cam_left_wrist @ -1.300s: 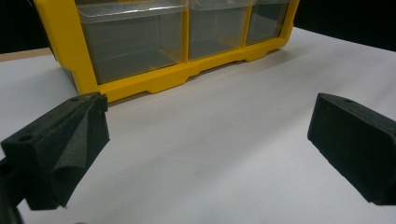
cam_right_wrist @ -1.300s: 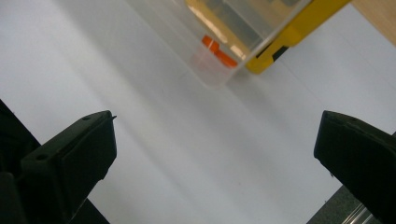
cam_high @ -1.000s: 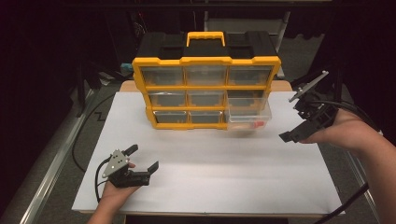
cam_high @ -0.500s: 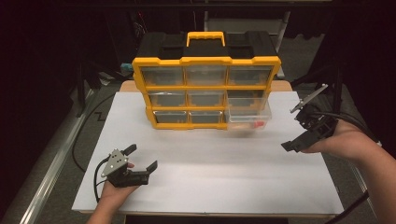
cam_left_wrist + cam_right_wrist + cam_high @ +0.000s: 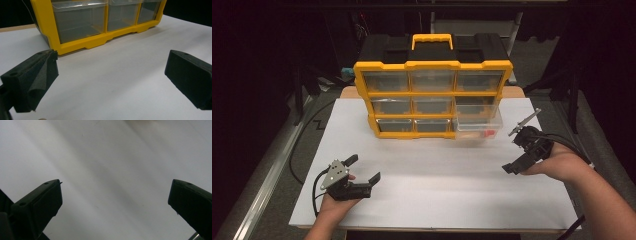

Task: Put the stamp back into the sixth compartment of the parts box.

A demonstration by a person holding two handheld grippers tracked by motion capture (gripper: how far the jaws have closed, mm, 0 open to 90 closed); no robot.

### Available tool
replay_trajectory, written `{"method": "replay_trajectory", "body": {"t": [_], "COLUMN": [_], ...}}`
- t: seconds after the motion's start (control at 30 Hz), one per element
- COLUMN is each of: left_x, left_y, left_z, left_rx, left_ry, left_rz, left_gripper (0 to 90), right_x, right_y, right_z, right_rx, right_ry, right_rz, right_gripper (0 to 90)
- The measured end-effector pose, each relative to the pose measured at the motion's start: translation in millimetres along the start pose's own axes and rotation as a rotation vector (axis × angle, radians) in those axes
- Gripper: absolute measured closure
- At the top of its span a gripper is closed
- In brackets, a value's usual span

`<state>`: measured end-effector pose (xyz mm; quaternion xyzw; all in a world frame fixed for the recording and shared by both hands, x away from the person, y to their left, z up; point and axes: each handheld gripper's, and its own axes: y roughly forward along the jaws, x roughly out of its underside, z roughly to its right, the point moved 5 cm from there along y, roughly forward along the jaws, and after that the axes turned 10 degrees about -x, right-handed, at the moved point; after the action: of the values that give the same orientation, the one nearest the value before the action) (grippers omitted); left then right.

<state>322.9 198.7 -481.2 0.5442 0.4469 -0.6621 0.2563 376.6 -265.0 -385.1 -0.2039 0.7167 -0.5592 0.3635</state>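
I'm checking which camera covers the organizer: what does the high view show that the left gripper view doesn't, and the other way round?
High view alone: the organizer's black top and yellow handle, the pulled-out bottom-right drawer, and the right claw, open above the table.

Left gripper view alone: a close look through the clear fronts of the bottom-row drawers.

Both: the yellow organizer, the white table, and the left claw, open and holding nothing.

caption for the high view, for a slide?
Person with open left gripper and open right gripper above a white table, facing a yellow drawer organizer with its bottom-right drawer pulled out.
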Motion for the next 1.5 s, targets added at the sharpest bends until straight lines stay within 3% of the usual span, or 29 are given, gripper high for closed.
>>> {"method": "replay_trajectory", "body": {"t": [0.33, 0.43, 0.5, 0.57, 0.63, 0.67, 0.73, 0.83, 0.87, 0.93, 1.03, 1.07, 1.1, 1.2, 1.27, 1.5], "left_x": [0.6, 0.7, 0.8, 0.9, 1.1, 1.3, 1.5, 1.5, 1.3, 1.0, 0.6, 0.5, 0.7, 1.0, 1.2, 0.3], "left_y": [1.3, 1.1, 1.2, 1.4, 1.7, 1.9, 2.1, 2.0, 2.1, 2.3, 2.2, 2.2, 2.1, 2.5, 2.3, 0.0], "left_z": [-0.2, -0.2, -0.4, -0.2, 0.1, 0.5, 1.5, 1.7, 1.4, 0.6, -0.3, -0.4, -0.7, -0.9, -0.9, -4.2], "left_rx": [-0.002, -0.002, -0.002, -0.002, -0.001, 0.000, 0.004, 0.007, 0.006, 0.004, 0.008, 0.005, 0.003, -0.001, 0.001, -0.010], "left_ry": [0.000, 0.001, 0.001, 0.000, 0.002, 0.001, -0.002, -0.003, -0.005, -0.011, -0.025, -0.027, -0.024, -0.028, -0.031, -0.035], "left_rz": [-0.007, -0.009, -0.010, -0.011, -0.015, -0.018, -0.021, -0.024, -0.024, -0.022, -0.019, -0.018, -0.021, -0.024, -0.026, -0.012], "left_gripper": [0.4, 0.3, 0.4, 0.3, 0.4, 0.4, 0.3, 0.3, 0.3, 0.4, 0.3, 0.3, 0.3, 0.3, 0.4, 0.3], "right_x": [11.3, 14.3, 15.2, 16.5, 17.3, 19.4, 20.1, 23.6, 24.9, 25.2, 26.2, 26.4, 26.4, 26.4, 26.6, 36.2], "right_y": [56.9, 72.2, 80.7, 85.7, 89.7, 93.9, 95.3, 100.9, 103.9, 104.4, 107.9, 109.1, 109.1, 107.7, 104.9, 90.8], "right_z": [1.0, -2.7, -2.0, -4.8, -3.2, -3.9, -4.1, -4.5, -5.4, -6.0, -8.1, -9.6, -9.6, -12.6, -16.0, -26.8], "right_rx": [-0.016, -0.018, -0.020, -0.020, -0.011, -0.015, -0.015, -0.008, -0.010, -0.005, -0.002, 0.012, 0.012, 0.029, 0.034, 0.016], "right_ry": [0.015, 0.045, 0.012, 0.037, 0.018, 0.030, 0.031, 0.036, 0.044, 0.049, 0.053, 0.049, 0.049, 0.068, 0.078, 0.103], "right_rz": [-0.059, -0.069, -0.065, -0.051, -0.021, 0.016, 0.032, 0.097, 0.144, 0.167, 0.270, 0.339, 0.339, 0.460, 0.576, 0.831], "right_gripper": [0.1, 0.1, 0.1, 0.1, 0.1, 0.1, 0.1, 0.1, 0.1, 0.1, 0.1, 0.1, 0.1, 0.2, 0.2, 0.1]}}
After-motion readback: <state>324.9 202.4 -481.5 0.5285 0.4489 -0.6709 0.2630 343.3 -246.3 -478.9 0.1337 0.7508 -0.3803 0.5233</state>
